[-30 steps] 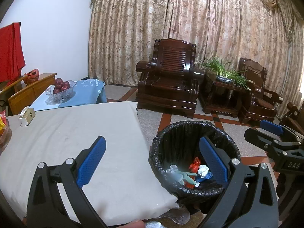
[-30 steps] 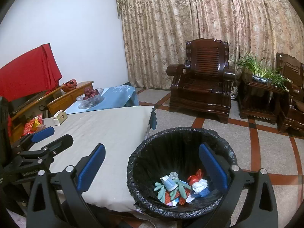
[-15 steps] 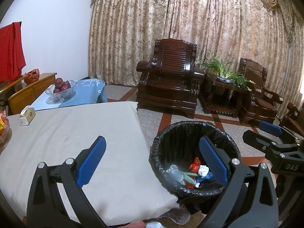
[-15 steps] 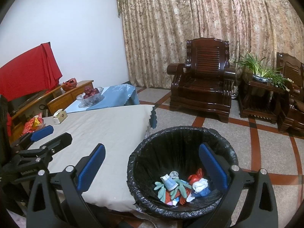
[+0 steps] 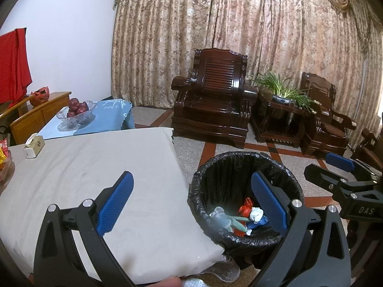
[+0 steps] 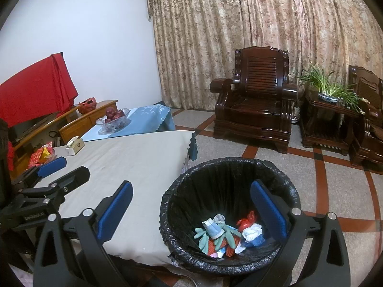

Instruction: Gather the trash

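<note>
A black-lined trash bin [image 5: 229, 167] stands on the floor beside the table's near right corner; it also shows in the right wrist view [image 6: 215, 177]. Mixed trash [image 6: 227, 234] lies at its bottom: a green glove, red wrappers, white and blue scraps, also seen in the left wrist view [image 5: 241, 217]. My left gripper [image 5: 191, 203] is open and empty, over the table edge and bin. My right gripper [image 6: 191, 205] is open and empty above the bin. Each gripper shows in the other's view: the right one [image 5: 344, 174], the left one [image 6: 55, 174].
A table with a beige cloth [image 5: 83, 167] holds a tissue box [image 5: 34, 143] and red snack packets [image 6: 42, 154] at its left. A blue-clothed table carries a fruit bowl [image 5: 76, 113]. Dark wooden armchairs [image 5: 213, 110] and a plant stand [image 5: 282, 114] line the curtain.
Almost nothing changed. The right gripper drifted slightly lower and left in the left wrist view. Both grippers stay open.
</note>
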`<state>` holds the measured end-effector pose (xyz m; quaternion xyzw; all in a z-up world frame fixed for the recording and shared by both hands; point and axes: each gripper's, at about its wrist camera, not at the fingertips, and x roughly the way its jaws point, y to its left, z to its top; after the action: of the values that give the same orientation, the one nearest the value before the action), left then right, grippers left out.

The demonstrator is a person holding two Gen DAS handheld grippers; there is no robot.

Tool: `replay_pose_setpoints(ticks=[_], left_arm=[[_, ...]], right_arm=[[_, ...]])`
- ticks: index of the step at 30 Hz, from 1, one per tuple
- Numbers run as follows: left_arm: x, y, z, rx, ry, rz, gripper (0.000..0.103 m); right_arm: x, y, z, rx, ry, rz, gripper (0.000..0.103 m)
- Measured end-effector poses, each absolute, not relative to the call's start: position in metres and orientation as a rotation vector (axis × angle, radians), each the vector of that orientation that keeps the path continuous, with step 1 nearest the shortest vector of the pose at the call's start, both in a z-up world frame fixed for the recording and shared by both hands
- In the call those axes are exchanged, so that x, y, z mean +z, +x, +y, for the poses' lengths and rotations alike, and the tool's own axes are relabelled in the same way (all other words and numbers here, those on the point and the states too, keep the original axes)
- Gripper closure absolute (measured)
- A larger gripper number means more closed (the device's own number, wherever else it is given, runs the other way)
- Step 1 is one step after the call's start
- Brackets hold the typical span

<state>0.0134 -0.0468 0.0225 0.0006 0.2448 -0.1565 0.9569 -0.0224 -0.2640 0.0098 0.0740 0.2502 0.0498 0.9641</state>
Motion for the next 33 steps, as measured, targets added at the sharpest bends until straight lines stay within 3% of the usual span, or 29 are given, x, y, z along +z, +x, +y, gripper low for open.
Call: replay_pose_setpoints(ticks=[33], left_arm=[[0.0234,0.0131,-0.0474,-0.317,0.003,0.500,0.007]], right_arm=[[0.0101,-0.0211,-0.2628,0.101,0.150,0.509,0.006]])
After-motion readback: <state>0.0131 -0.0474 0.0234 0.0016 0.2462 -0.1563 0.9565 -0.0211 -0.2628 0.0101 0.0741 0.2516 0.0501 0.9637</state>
